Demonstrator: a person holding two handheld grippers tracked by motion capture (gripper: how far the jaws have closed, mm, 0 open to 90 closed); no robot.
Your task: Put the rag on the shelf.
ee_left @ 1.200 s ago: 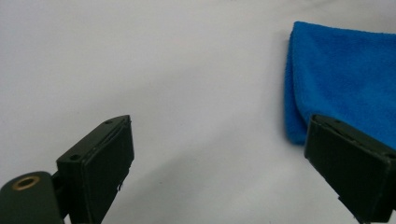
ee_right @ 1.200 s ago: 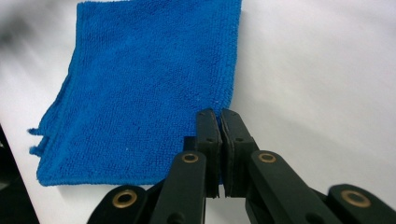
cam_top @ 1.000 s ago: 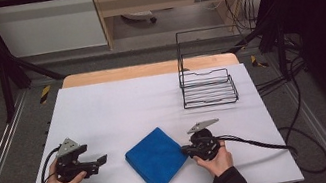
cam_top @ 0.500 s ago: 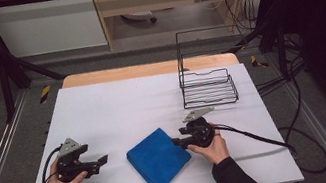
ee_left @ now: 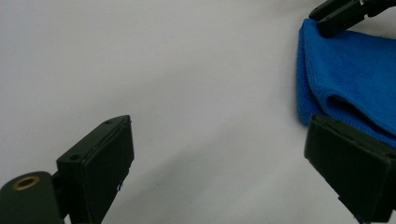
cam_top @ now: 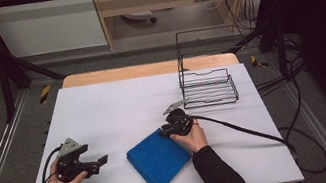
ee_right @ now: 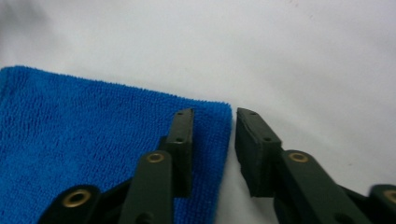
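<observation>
Black wire rack (cam_top: 208,86) sits at the table's far right; nothing shows inside it. White table top (cam_top: 118,109), wood strip along the far edge.

Blue cloth (cam_top: 158,157): folded terry/microfibre, flat rectangle, lies near the front edge between the two hands. The left gripper view shows a layered fold along its edge (ee_left: 348,105). It sits rotated on the table, corners pointing roughly toward the near and far sides; the long axis runs diagonally from near-left to far-right, far corner up by the right hand.

Right gripper (cam_top: 164,133): at the cloth's far-right corner. In the right gripper view (ee_right: 212,147) the jaws stand a narrow gap apart, one jaw over the cloth, the other on bare table just off the edge, so the corner edge lies between them. Not clamped on it; cannot tell whether a pad touches the fabric.

Left gripper (cam_top: 103,159): held low in the left hand (cam_top: 62,179), jaws wide apart (ee_left: 219,172), nothing between them, just beside the cloth's left edge, pointed toward it.
</observation>
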